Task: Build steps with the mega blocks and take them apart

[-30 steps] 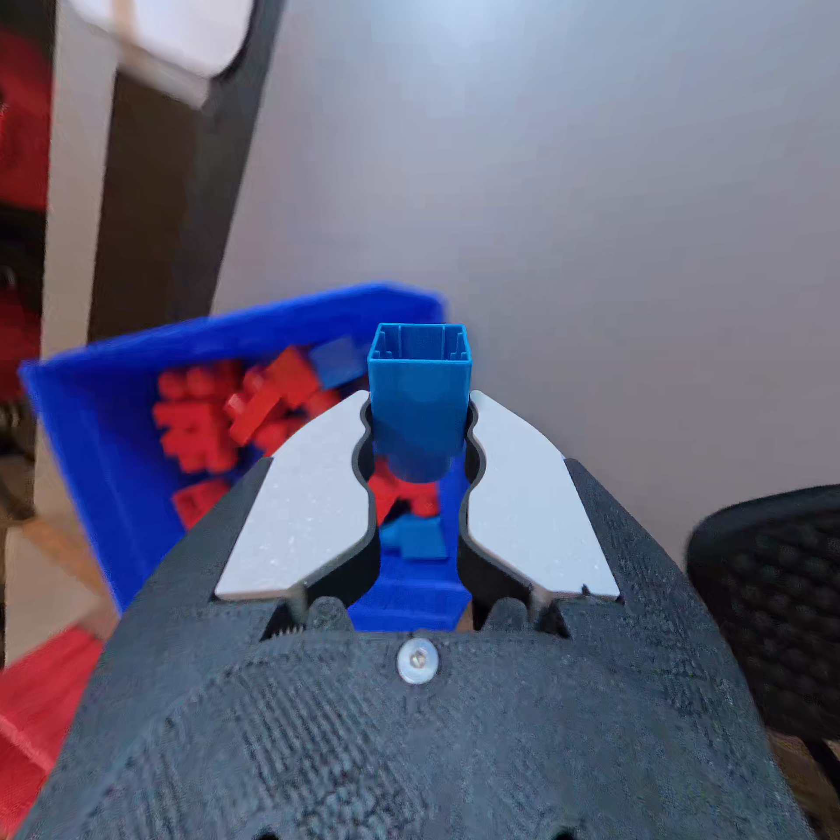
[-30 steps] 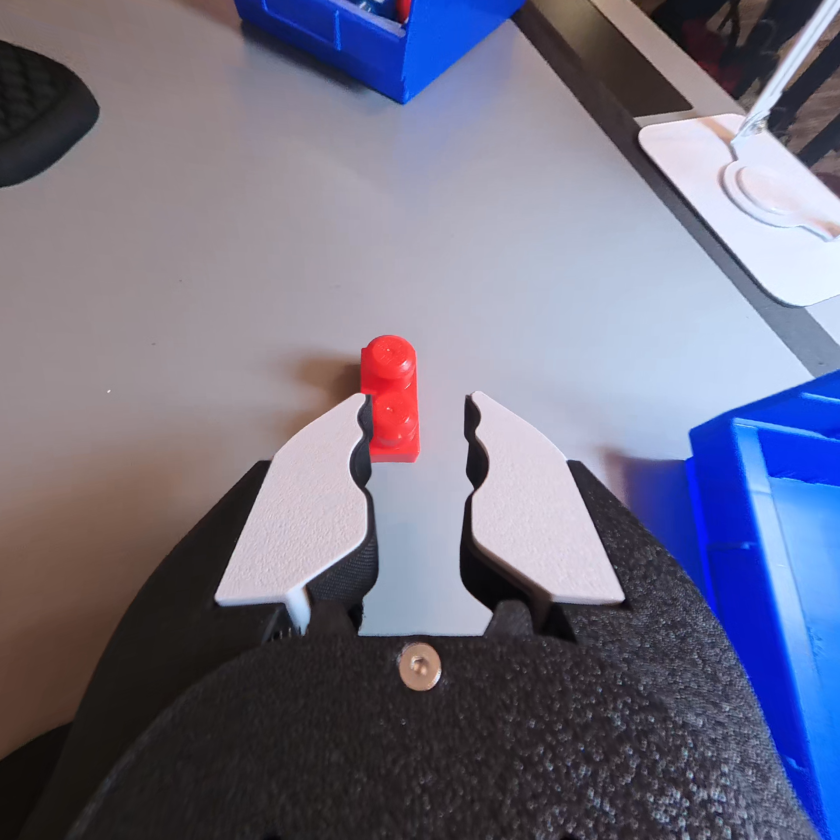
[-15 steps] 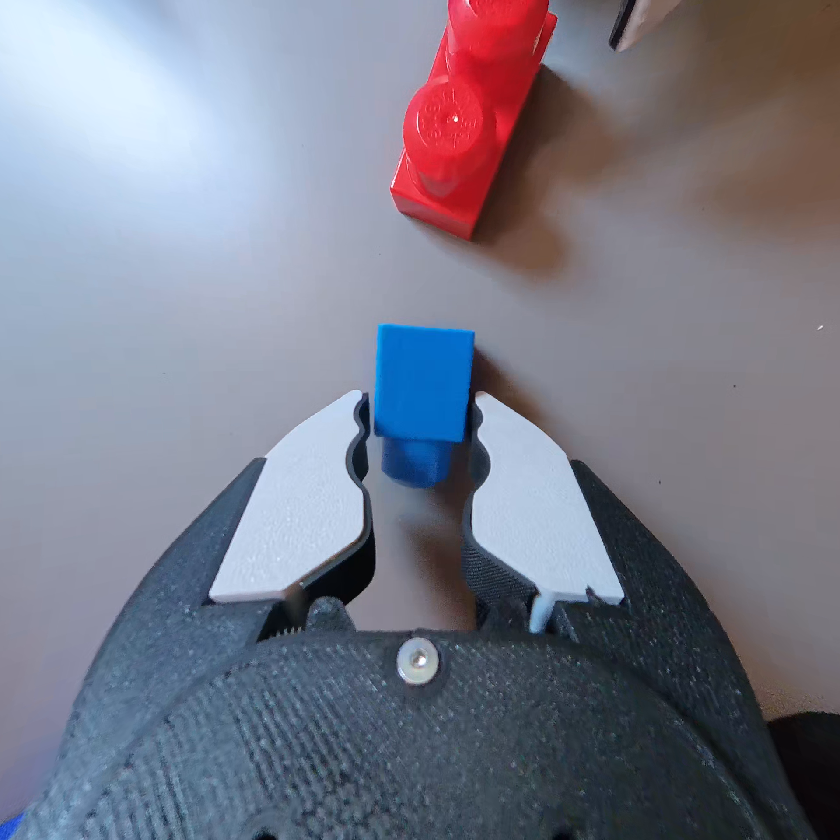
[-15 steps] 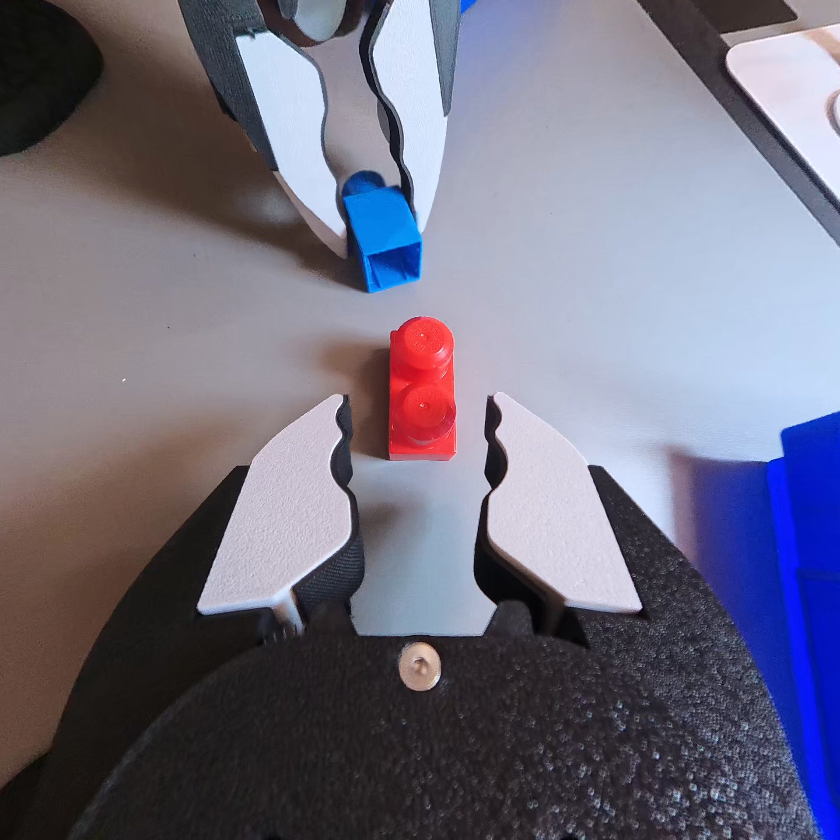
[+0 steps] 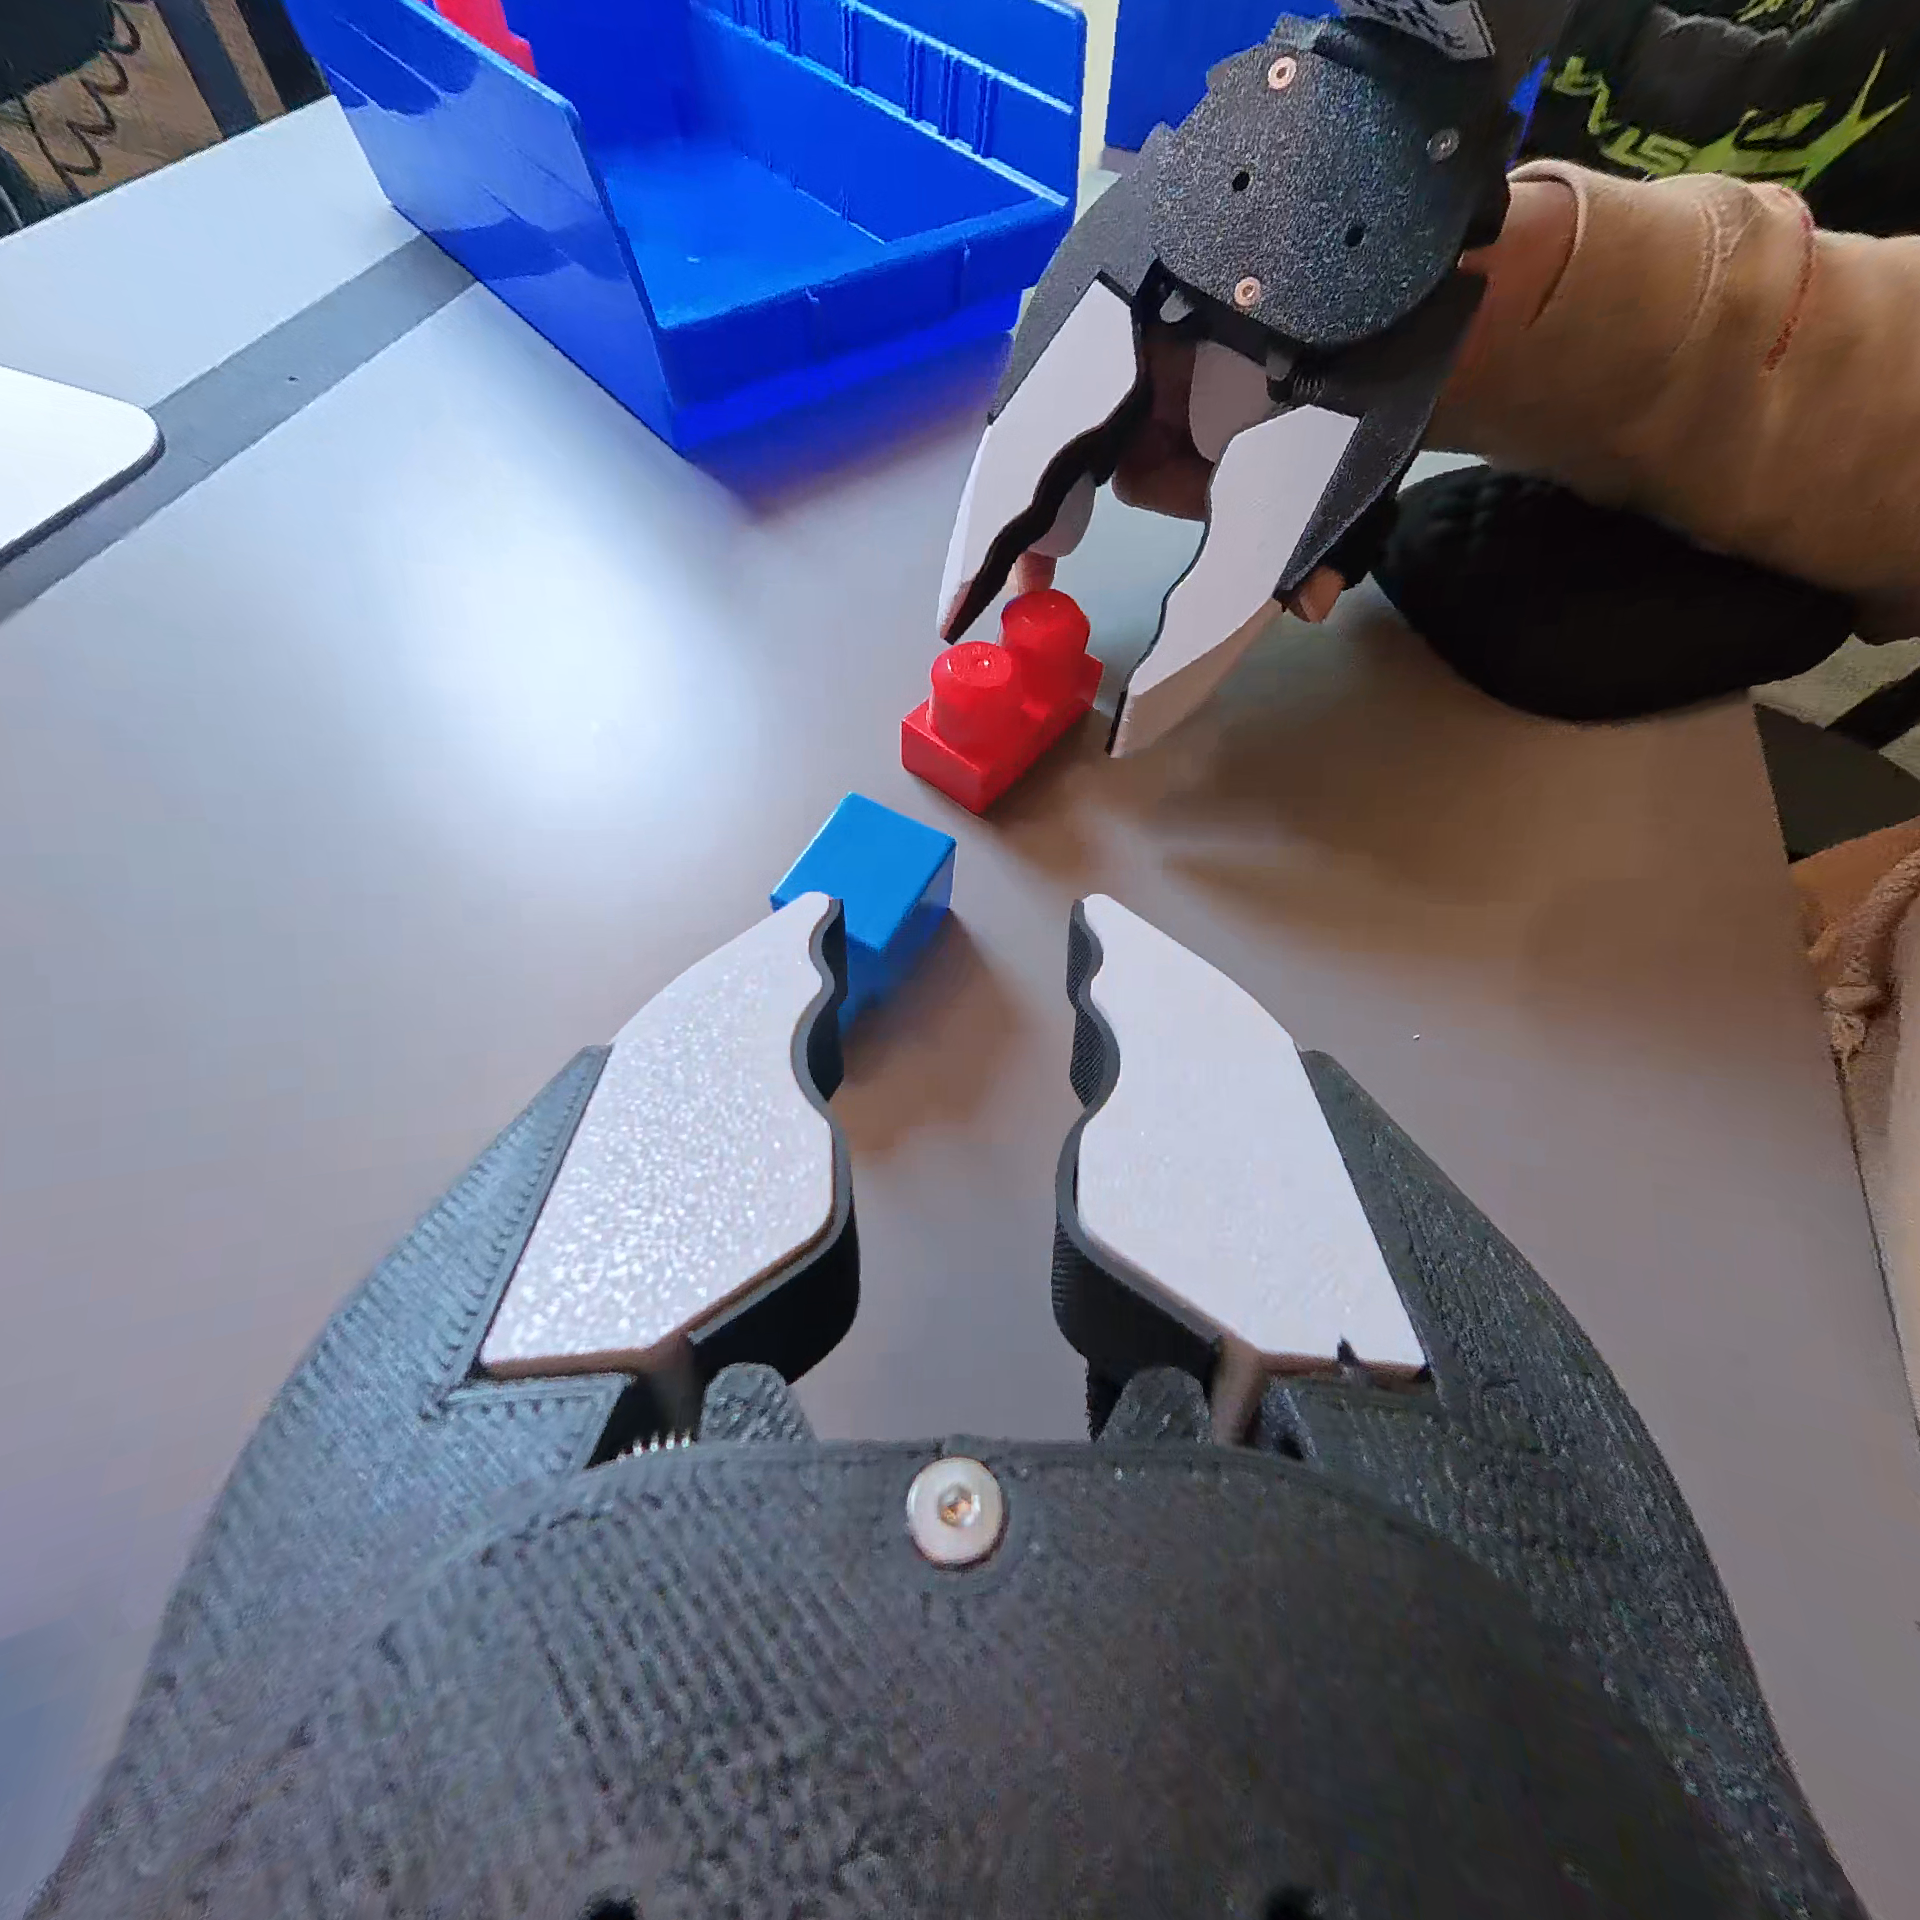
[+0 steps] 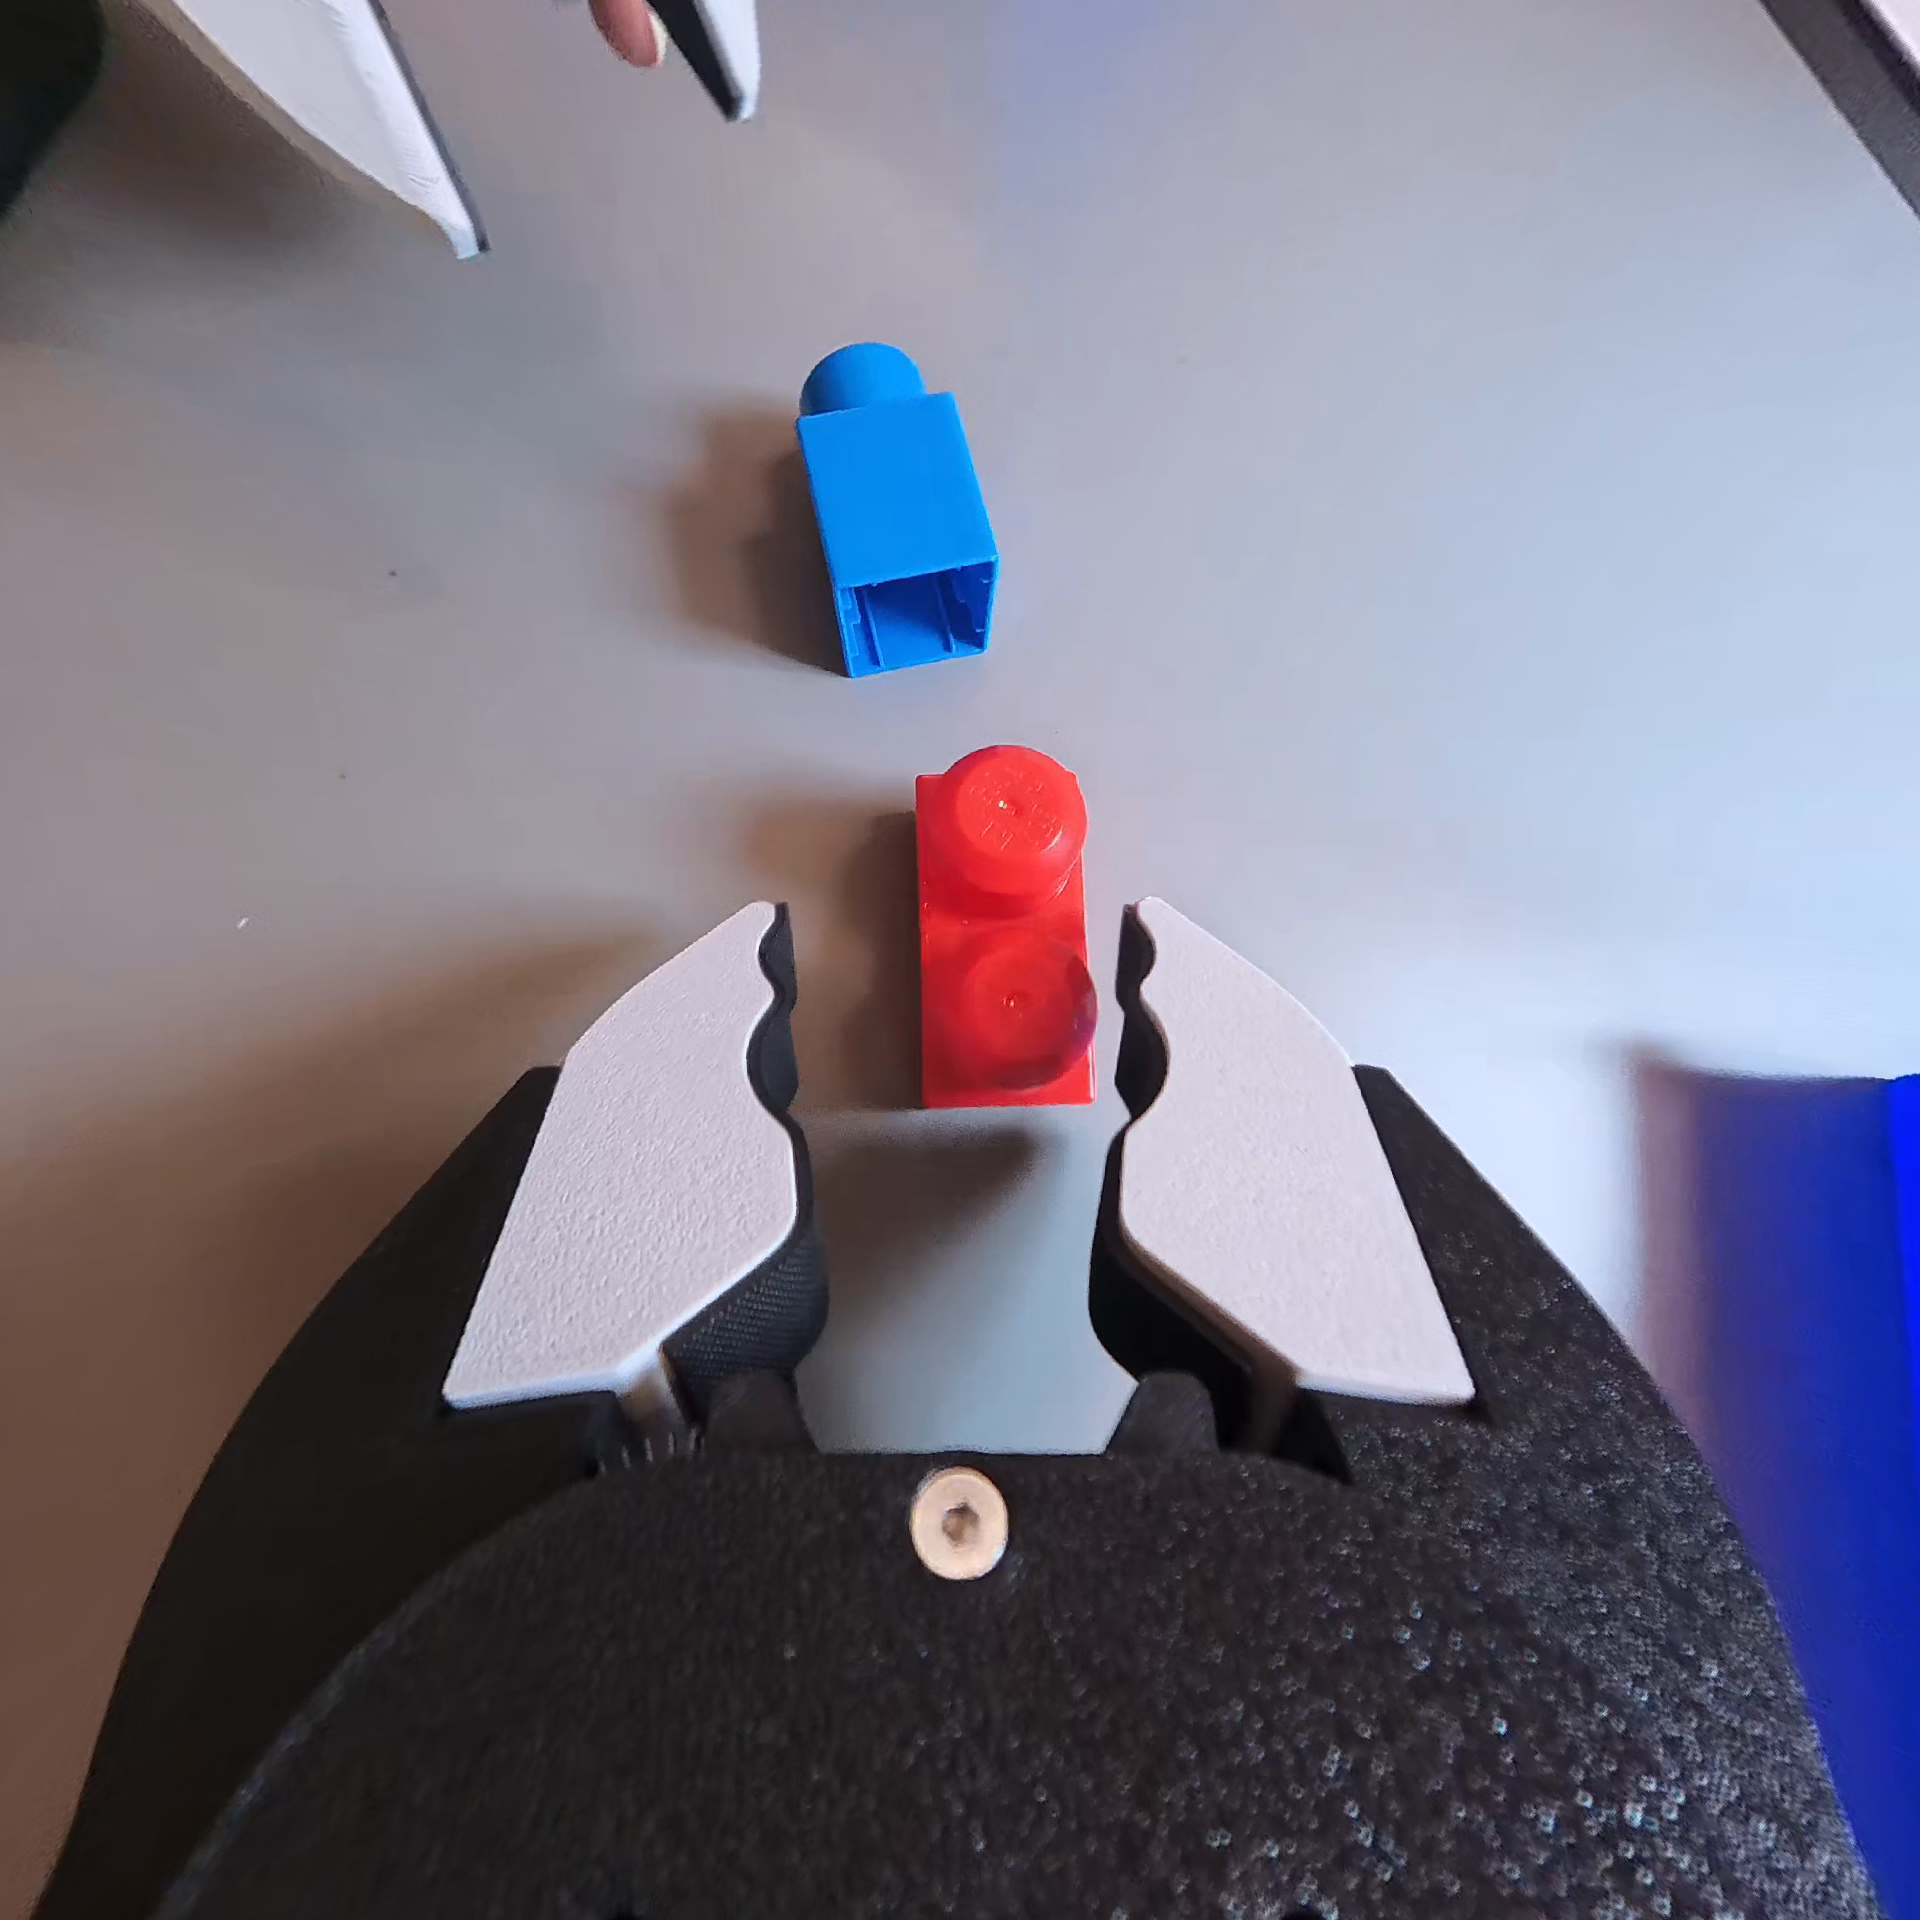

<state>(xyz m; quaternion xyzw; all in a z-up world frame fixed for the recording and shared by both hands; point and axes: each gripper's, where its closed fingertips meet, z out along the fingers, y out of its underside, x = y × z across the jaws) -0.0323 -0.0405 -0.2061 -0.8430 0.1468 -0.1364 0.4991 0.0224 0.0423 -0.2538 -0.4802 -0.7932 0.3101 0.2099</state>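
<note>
blue block lies on its side at twelve o'clock of red block; both tongs gape empty; next i grip red.

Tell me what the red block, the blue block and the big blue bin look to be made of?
Red block: glossy moulded plastic, its studs catching highlights. Blue block: plastic too, duller; its hollow end shows thin ribbed walls. Blue bin: shiny rigid plastic, probably, with moulded ribs and reflections.
</note>
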